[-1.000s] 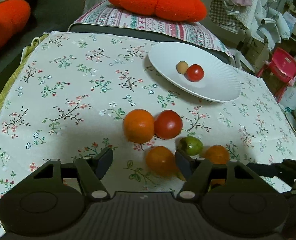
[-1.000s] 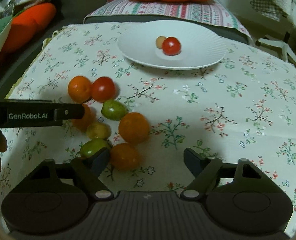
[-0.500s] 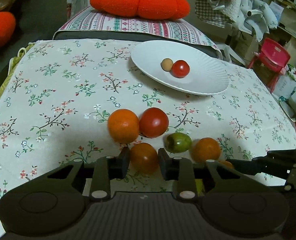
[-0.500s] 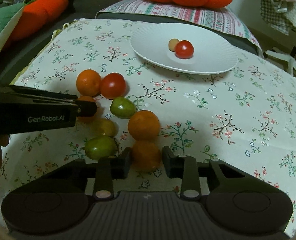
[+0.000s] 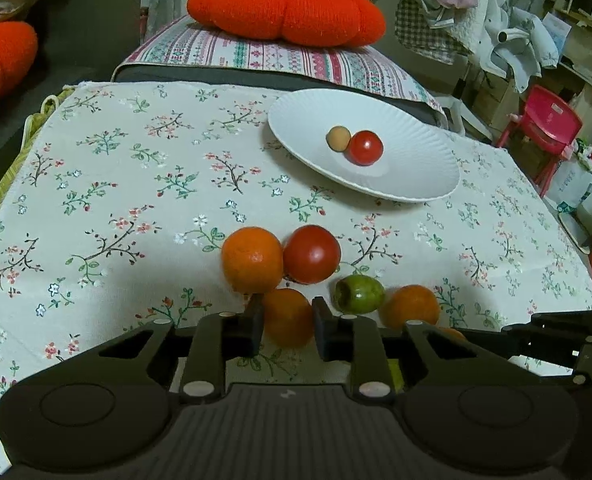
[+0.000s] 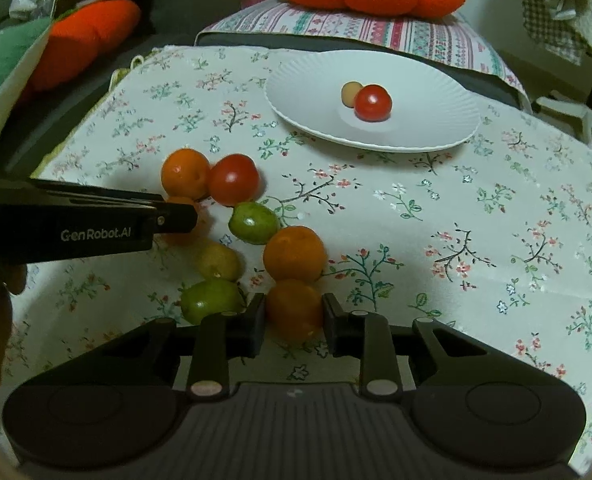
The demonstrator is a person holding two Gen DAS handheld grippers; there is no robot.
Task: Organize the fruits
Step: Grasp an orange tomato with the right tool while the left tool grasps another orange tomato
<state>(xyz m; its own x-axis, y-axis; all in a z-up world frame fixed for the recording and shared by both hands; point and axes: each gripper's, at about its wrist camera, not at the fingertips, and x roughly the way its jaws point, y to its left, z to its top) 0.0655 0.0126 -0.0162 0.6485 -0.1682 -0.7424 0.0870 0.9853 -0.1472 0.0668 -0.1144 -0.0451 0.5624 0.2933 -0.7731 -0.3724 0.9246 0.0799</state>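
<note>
A white plate [image 5: 416, 168] [image 6: 436, 120] sits at the far side of the floral cloth and holds a red tomato [image 5: 364, 147] [image 6: 373, 103] and a small tan fruit [image 5: 338, 138]. Several fruits lie in a cluster in front of me. My left gripper [image 5: 287, 326] is shut on an orange fruit [image 5: 288, 316], beside an orange [image 5: 252, 259], a big tomato [image 5: 312, 254] and a green fruit [image 5: 358, 293]. My right gripper [image 6: 294, 320] is shut on another orange fruit [image 6: 294, 308], next to a green fruit [image 6: 210, 300].
The left gripper's body [image 6: 76, 224] crosses the right wrist view from the left. Orange plush cushions [image 5: 286, 10] lie on a striped pad behind the table. A red child's chair [image 5: 544, 120] stands at the right. The cloth's left part [image 5: 96, 200] holds no fruit.
Both grippers went from open to closed, each around an orange fruit in the cluster. Since half a second ago both views have moved a little closer, the grips unchanged.
</note>
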